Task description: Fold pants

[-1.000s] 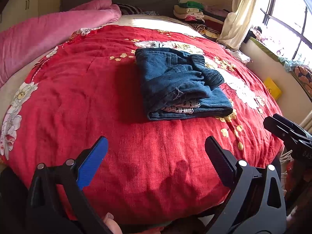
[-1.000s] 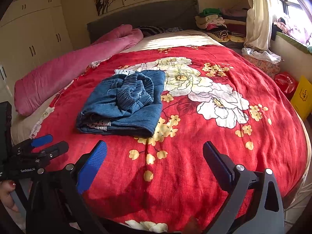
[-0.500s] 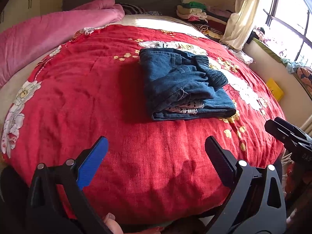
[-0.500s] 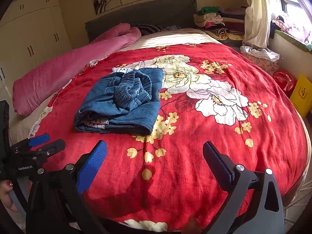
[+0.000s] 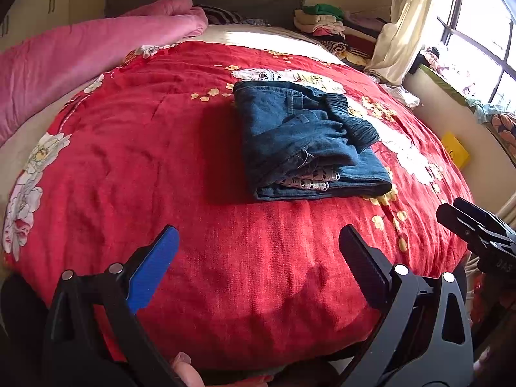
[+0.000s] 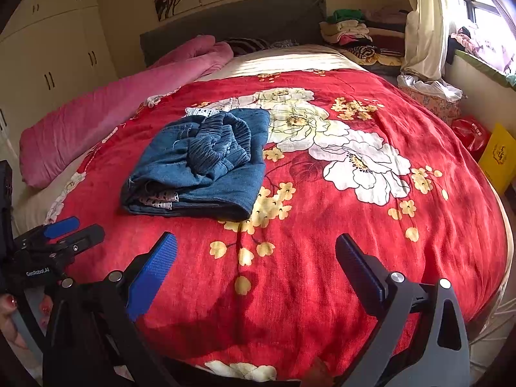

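Blue denim pants (image 5: 303, 138) lie folded in a compact stack on the red floral bedspread (image 5: 161, 161); in the right wrist view the pants (image 6: 203, 167) sit left of centre. A lace-trimmed layer shows at the near edge of the stack. My left gripper (image 5: 258, 242) is open and empty, held above the near edge of the bed, well short of the pants. My right gripper (image 6: 256, 248) is open and empty, also back from the pants. Each gripper shows in the other's view: the right one (image 5: 477, 225), the left one (image 6: 64, 235).
A rolled pink quilt (image 5: 80, 54) lies along the left side of the bed. Stacked clothes (image 6: 354, 35) sit at the far right by the grey headboard (image 6: 232, 22). A curtain (image 6: 422, 22), window, yellow bag (image 6: 498, 158) and red bag (image 6: 471, 132) stand to the right. Wardrobes (image 6: 48, 58) stand left.
Both grippers have drifted slightly, so the pants sit a little lower and nearer in both views. Both stay open and empty. The pants have not moved.
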